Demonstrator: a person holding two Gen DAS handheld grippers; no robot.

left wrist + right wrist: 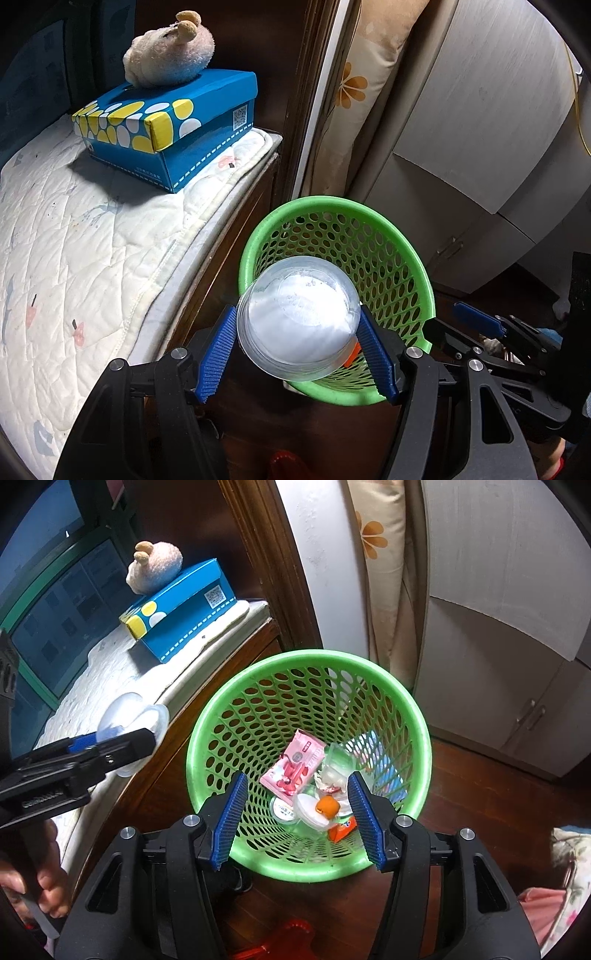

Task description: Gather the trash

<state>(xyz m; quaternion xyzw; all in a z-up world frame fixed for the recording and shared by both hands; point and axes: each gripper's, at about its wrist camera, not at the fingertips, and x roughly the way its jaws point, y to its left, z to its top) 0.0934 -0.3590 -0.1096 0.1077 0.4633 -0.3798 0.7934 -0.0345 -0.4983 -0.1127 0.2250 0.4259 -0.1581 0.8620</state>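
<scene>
A: Right wrist view: several pieces of trash are already being shown at the bottom of the green mesh basket (308, 686): a pink wrapper (293, 771), an orange carton (341, 829), a small round lid (312, 810) and some crumpled clear plastic.

B: And what is being left to do?

A: At least one item is judged to be pending. A clear plastic cup (298, 317) is being pinched across its sides by the left gripper (298, 350), above the near-left rim of the basket and not yet released.

B: Is anything being held by the right gripper (295, 816)?

A: Nothing; its jaws are being kept partly spread over the basket's opening, with only the dropped trash seen between them. Whether more trash is lying elsewhere cannot be told.
</scene>
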